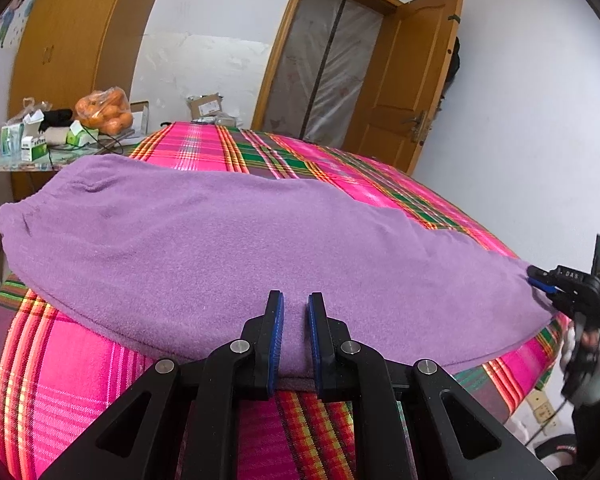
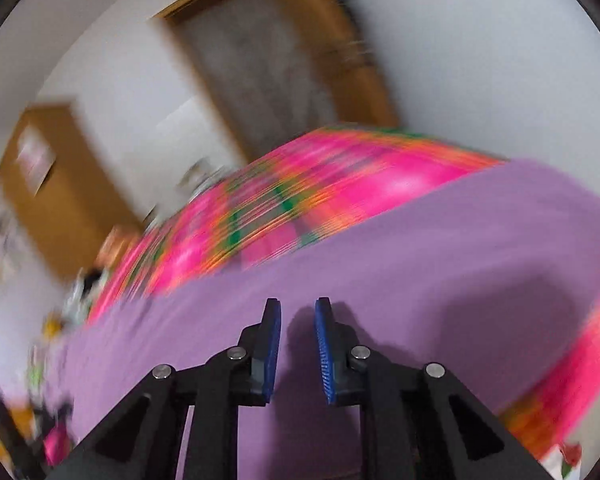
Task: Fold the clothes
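Garment: purple fleece trousers [image 1: 228, 240] lie flat on a bed [image 1: 332, 168] with a pink plaid cover.
Long axis: runs across the left wrist view — elastic waistband at the left, leg end at the right, near the bed's edge.
Left claw [image 1: 296, 316]: nearly closed over the near folded edge; cloth sits between the blue pads, but contact is hard to judge.
Right claw [image 1: 538, 278]: at the leg end, in a white-gloved hand [image 1: 592, 364]; from its own camera the pads stand apart above the cloth, nothing between them.
Hard to make out: the right wrist view is motion-blurred; the counter [image 1: 28, 160] clutter beyond the waistband — a bag of oranges [image 1: 105, 111], small boxes — is partly cut off.
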`<state>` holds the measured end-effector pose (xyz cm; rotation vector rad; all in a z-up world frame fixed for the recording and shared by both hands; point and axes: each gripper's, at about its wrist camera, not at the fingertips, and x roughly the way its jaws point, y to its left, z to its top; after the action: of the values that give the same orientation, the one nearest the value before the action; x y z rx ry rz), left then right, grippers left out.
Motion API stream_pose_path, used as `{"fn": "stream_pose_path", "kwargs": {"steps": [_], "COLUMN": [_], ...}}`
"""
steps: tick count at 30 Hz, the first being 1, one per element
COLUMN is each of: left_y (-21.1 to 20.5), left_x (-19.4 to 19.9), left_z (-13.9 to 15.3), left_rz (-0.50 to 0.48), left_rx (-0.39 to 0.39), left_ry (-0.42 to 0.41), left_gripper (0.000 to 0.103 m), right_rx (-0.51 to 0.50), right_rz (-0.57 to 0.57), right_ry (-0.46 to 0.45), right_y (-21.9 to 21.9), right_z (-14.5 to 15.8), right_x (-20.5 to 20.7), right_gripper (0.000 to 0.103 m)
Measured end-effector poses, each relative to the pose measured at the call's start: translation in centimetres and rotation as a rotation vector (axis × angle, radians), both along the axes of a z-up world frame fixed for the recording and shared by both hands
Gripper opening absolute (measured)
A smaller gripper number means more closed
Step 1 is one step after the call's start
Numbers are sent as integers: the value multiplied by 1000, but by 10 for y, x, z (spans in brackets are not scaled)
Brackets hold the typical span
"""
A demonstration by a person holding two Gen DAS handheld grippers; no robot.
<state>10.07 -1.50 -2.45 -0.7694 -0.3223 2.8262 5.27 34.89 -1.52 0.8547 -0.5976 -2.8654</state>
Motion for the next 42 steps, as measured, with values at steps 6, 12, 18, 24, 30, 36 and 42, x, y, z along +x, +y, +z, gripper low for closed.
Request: {"fn": "stream_pose_path", "kwargs": {"steps": [6,12,18,24,30,36,42], "left_y": [0,-2,-39,-92,-141,-161,-184], "left_x": [2,2,5,9,1,1,5], "left_z": [-1,-1,4,5,3,6,-1], "left_rz": [4,-12,72,216,266,294,331], "left_rx": [7,18,30,78,179,226,344], "left_ry": [14,12,-4,-24,-68,-66,-76], "left_gripper": [13,13,13,13,17,23,38], "right_rx": [313,406,362,371,305,190,176], "right_rz": [142,174,58,120,227,300,302], "right_ry": [108,161,104,124,98,8,51], "right_y": [-84,-87,-56,-77,-105,-109,-111], "right_z": [-9,-12,-6,7,23,36,55], "right_x": [25,51,51,44,17,-9,-30], "right_gripper": [41,37,36,37,37,37,37]}}
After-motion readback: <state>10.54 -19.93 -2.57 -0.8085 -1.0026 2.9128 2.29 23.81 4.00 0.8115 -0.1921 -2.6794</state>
